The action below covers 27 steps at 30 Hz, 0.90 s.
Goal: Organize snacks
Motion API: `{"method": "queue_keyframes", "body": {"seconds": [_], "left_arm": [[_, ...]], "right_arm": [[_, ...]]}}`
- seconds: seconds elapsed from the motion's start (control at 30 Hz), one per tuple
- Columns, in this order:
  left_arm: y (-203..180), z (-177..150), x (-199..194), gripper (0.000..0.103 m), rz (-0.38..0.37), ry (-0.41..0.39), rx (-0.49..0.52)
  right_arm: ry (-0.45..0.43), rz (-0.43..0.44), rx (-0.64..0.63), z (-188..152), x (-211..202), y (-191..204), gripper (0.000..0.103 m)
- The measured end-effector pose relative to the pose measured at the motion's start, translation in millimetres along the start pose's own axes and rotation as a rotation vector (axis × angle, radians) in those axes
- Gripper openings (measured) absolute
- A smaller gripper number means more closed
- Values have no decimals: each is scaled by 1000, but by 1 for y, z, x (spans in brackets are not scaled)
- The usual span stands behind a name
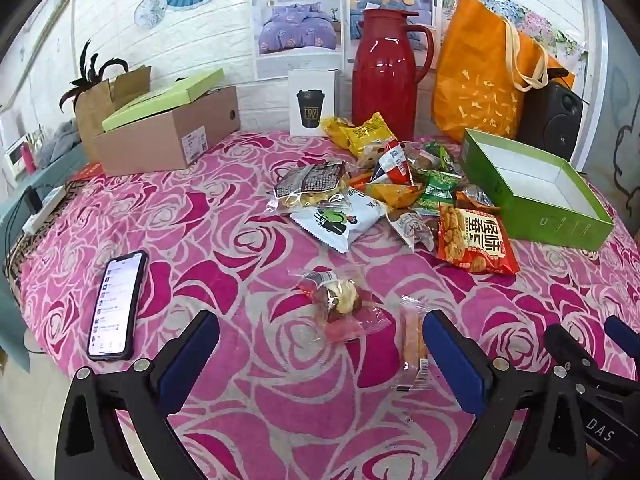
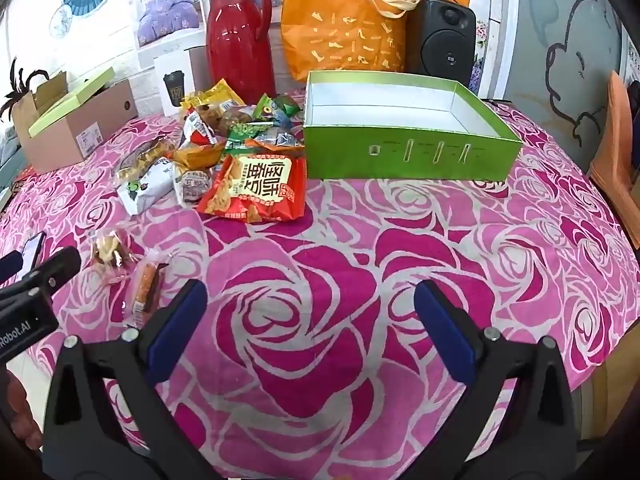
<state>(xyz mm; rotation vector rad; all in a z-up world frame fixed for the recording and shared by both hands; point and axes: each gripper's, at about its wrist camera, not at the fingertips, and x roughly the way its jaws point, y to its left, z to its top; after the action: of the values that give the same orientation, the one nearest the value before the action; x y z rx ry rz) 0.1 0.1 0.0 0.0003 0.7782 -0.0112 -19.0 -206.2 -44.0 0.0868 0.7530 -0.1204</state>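
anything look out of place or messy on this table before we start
Yes. The snacks lie in a loose heap beside the open green box, which holds nothing that shows. Two clear-wrapped snacks sit apart from the heap, nearer the open left gripper. A phone lies among it all, screen lit. Nothing looks spilled or torn.
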Motion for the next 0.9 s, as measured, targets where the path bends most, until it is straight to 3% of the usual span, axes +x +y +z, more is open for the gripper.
{"method": "queue_keyframes", "body": {"seconds": [0.9], "left_arm": [[5, -1, 1, 103, -1, 0, -4]], "right_arm": [[-15, -14, -7, 4, -4, -1, 103]]}}
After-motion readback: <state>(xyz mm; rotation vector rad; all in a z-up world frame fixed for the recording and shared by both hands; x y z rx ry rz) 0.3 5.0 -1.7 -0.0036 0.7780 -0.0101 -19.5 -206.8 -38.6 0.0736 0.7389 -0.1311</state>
